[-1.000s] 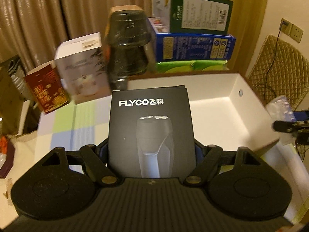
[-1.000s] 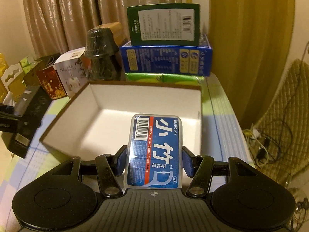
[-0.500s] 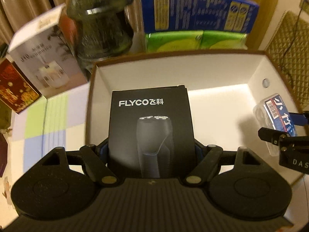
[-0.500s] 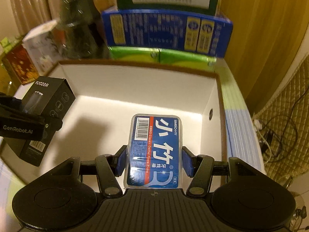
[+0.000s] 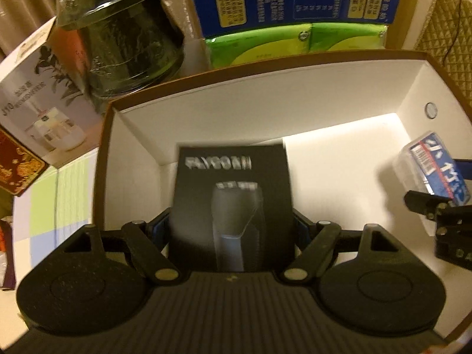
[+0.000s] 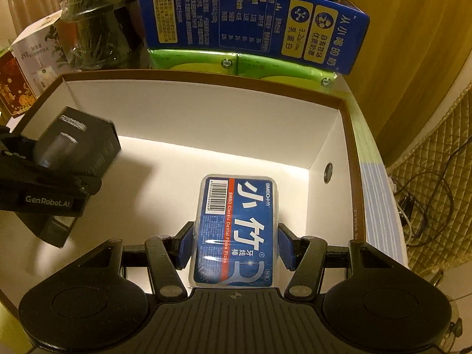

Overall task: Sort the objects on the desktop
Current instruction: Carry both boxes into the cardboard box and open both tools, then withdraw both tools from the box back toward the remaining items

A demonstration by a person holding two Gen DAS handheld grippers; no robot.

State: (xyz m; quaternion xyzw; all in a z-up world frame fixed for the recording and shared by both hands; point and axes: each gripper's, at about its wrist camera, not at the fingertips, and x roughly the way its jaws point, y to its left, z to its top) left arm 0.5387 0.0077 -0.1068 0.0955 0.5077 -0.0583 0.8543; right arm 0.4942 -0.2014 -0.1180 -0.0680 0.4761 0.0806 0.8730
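My left gripper [image 5: 233, 227] is shut on a black shaver box [image 5: 233, 203], held over the left half of a big white box with a brown rim [image 5: 265, 65]. The same black shaver box [image 6: 76, 153] and left gripper [image 6: 50, 194] show at the left of the right wrist view. My right gripper [image 6: 236, 244] is shut on a blue floss pick case [image 6: 237, 227], low inside the white box [image 6: 336, 135] near its right wall. That floss pick case [image 5: 433, 165] appears at the right edge of the left wrist view. Whether either item touches the box floor is hidden.
Behind the white box stand a blue carton [image 6: 253, 26] on green packs [image 6: 242, 65], a dark wrapped jar [image 5: 124, 38], a white humidifier box [image 5: 47, 97] and a red box [image 5: 17, 168]. A checked tablecloth [image 5: 59, 203] lies left; cables and a quilted chair [image 6: 436, 177] lie right.
Both grippers have come forward and down from above the table into the white box, each still holding its item. The stacked cartons and jar now look closer.
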